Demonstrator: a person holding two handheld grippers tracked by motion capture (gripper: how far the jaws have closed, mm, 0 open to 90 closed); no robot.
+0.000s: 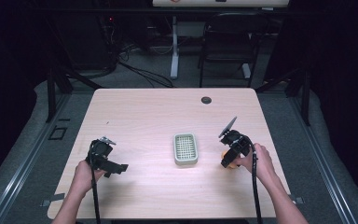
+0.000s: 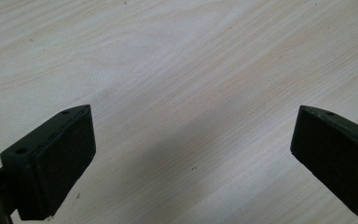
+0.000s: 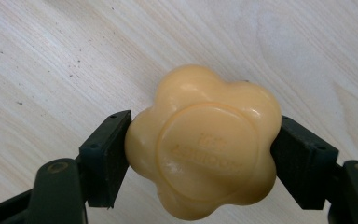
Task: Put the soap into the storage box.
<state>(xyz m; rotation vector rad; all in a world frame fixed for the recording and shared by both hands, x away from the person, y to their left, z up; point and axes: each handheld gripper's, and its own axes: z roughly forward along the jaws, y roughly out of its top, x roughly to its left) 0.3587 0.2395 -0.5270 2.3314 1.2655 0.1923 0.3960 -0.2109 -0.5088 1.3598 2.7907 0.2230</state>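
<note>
The right gripper (image 3: 204,154) is pinching a lobed orange soap (image 3: 204,140) whose rounded, slick sides are risking a squirt-out toward twelve o'clock onto the surface (image 3: 74,56), while the left gripper (image 2: 193,154) is idling with fingers (image 2: 56,158) spread apart.

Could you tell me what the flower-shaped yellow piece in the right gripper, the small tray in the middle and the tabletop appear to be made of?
The yellow piece looks like a bar of soap: waxy, slightly glossy, with an embossed round stamp. The tray seems to be pale moulded plastic with a gridded insert, probably a soap dish. The tabletop looks like light wood or wood-grain laminate, matte; which one isn't clear.
</note>
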